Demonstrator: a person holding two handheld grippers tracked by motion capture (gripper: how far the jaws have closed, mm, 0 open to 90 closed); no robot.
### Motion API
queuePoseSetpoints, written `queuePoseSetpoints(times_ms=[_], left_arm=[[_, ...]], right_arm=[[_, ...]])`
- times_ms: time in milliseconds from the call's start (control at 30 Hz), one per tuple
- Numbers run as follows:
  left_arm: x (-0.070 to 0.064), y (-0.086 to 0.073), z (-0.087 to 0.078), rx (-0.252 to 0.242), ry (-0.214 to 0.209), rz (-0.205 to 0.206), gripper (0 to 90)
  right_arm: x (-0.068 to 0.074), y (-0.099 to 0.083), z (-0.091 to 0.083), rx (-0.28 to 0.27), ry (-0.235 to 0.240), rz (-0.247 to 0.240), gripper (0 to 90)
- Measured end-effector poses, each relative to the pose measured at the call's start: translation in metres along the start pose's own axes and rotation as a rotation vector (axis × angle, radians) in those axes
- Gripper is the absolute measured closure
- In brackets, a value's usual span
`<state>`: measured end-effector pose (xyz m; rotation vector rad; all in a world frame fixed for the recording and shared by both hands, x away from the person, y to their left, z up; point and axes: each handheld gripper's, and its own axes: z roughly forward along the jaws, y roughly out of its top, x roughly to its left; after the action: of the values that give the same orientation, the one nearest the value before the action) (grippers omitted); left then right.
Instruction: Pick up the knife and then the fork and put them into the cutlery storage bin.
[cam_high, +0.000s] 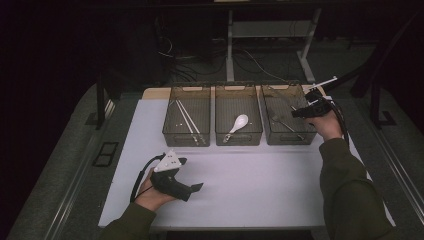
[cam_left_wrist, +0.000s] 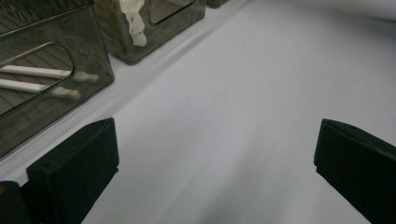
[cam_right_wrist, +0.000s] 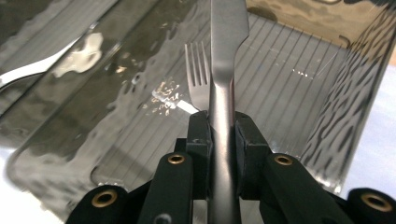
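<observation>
From where I stand, the right gripper (cam_right_wrist: 219, 135) is the one doing the work: its fingers (cam_right_wrist: 198, 140) are closed tight on the handle of a steel table knife (cam_right_wrist: 226, 56), and the knife's long axis runs straight out from between them, blade end away from the hand. It hangs over the rightmost bin (cam_high: 287, 95) of three smoky plastic bins at the far side of the desk (cam_high: 260, 180). Down on that bin's ribbed floor lies a fork (cam_right_wrist: 198, 70), tines pointing the same way as the knife and just to one side of it, so the two pieces lie nearly parallel; whether the knife tip already touches the floor I cannot tell. My guess is the knife is bound for this bin beside the fork, which would call for lowering along the bin's length so the blade clears the near wall. The middle bin (cam_high: 238, 95) holds a white spoon (cam_high: 238, 123) and the left bin (cam_high: 186, 97) a pair of white chopsticks (cam_high: 187, 118). The left gripper (cam_high: 196, 187) rests low over the bare desk near the person, well apart from the bins, its fingers (cam_left_wrist: 77, 168) spread wide with nothing between them.
</observation>
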<state>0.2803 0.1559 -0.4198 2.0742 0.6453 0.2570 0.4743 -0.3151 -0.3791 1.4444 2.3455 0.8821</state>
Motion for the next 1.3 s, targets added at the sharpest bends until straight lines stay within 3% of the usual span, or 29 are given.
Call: queuePoseSetpoints(times_ms=[367, 533, 767, 967, 1133, 1300], left_arm=[[0.000, -0.001, 0.002, 0.011, -0.015, 0.001, 0.0], [0.000, -0.001, 0.001, 0.013, -0.013, 0.006, 0.0], [0.001, -0.001, 0.000, 0.008, -0.014, -0.003, 0.0], [0.002, -0.002, 0.000, 0.006, -0.017, 0.007, 0.0], [0.004, -0.004, -0.001, 0.002, -0.020, 0.003, 0.0], [0.005, -0.005, -0.001, -0.004, -0.031, -0.009, 0.0]], right_arm=[[0.003, -0.003, 0.027, 0.063, -0.013, 0.032, 77.0], [0.003, 0.001, 0.014, -0.036, -0.005, 0.045, 65.2], [0.007, -0.001, -0.008, -0.092, 0.038, 0.045, 46.3], [0.016, -0.015, -0.025, -0.151, 0.103, 0.028, 38.0], [0.030, -0.031, -0.039, -0.199, 0.132, -0.014, 32.6], [0.046, -0.053, -0.049, -0.237, 0.113, -0.049, 27.8]])
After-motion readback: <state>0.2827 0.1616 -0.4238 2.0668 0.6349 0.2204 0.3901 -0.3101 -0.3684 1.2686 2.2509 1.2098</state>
